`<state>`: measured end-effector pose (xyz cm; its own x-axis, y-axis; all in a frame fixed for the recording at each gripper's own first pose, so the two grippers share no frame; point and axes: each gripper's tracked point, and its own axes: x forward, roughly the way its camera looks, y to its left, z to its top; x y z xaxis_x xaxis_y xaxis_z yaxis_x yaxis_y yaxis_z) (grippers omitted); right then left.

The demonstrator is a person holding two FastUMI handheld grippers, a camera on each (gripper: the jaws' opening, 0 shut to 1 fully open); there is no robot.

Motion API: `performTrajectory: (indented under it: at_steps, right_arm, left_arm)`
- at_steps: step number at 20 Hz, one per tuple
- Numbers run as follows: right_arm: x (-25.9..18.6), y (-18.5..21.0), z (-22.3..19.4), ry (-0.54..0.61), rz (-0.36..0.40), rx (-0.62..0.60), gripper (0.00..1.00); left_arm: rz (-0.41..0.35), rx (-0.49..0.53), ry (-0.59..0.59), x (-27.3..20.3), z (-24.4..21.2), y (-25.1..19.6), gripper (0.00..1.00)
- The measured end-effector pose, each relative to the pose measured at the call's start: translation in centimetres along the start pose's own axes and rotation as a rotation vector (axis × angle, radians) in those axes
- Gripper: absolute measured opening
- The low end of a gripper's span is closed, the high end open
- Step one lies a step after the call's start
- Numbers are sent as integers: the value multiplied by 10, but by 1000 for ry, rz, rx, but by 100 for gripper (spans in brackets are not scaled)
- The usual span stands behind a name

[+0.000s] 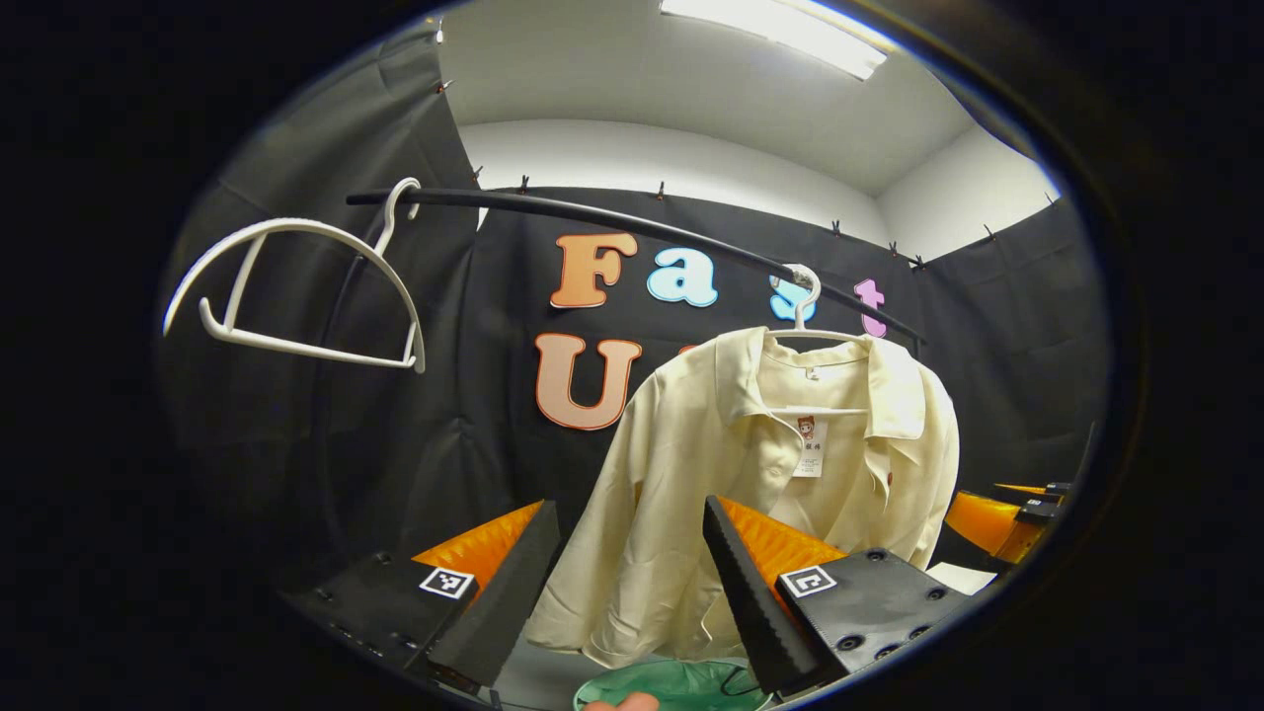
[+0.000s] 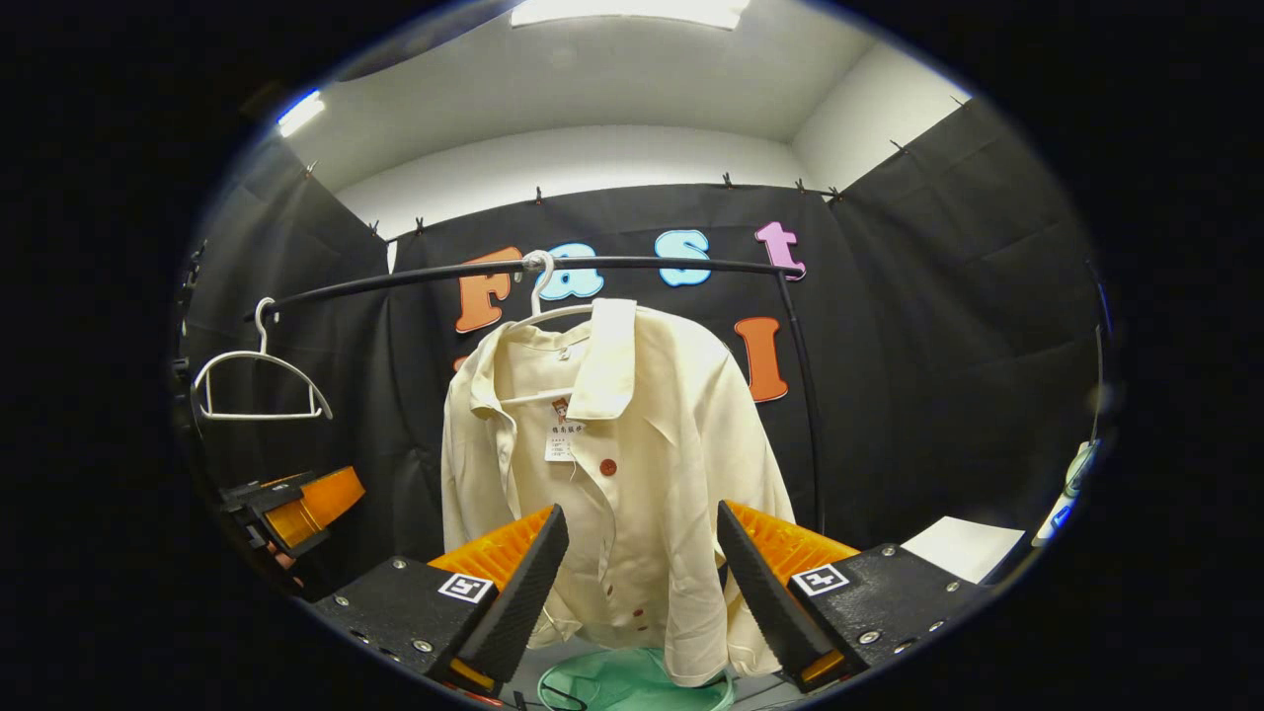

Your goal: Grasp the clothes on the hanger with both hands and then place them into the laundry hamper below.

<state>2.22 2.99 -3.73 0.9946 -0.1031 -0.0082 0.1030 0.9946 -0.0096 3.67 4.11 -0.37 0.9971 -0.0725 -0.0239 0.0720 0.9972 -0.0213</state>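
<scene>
In the left gripper view the cream shirt (image 1: 780, 474) hangs on a white hanger (image 1: 805, 316) from the black rail (image 1: 632, 225), at about 3 o'clock from the picture's centre, its front open toward the camera and a paper tag (image 1: 810, 446) showing inside the collar. The left claw (image 1: 627, 583) stands released, its two fingers spread wide with the shirt's lower sleeve showing between them but farther back, not touched. An empty white hanger (image 1: 296, 286) hangs from the same rail at 10 o'clock. At 6 o'clock, below the shirt's hem, lies the green laundry hamper (image 1: 681, 683). At 4 o'clock, near the edge, part of the other gripper shows. In the right gripper view the shirt (image 2: 602, 464) hangs near the centre, turned so its red buttons (image 2: 608, 466) show down the front. The right claw (image 2: 642, 583) is likewise released, fingers wide apart, the shirt's hem between them and apart from both. The hamper (image 2: 632, 681) sits at 6 o'clock, the empty hanger (image 2: 259, 380) at 9 o'clock, with part of the other gripper below it at 8 o'clock.
</scene>
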Motion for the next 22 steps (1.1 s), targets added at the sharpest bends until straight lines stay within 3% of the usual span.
performTrajectory:
  at_steps: [6, 10, 18, 22]
  right_arm:
    - [55, 14, -32, 64, 0, 6, 94]
    - [116, 18, -48, 70, -49, -1, 95]
    - [174, -11, -66, 70, -202, -60, 94]
    - [190, -41, -79, 71, -280, -163, 82]
  left_arm:
    - [-1, 0, 11, -3, 0, 8, 96]
    - [-14, -9, 4, -6, 4, 12, 96]
    - [-36, 9, -3, -11, 0, 17, 96]
    - [-48, 9, 0, -8, -3, 15, 96]
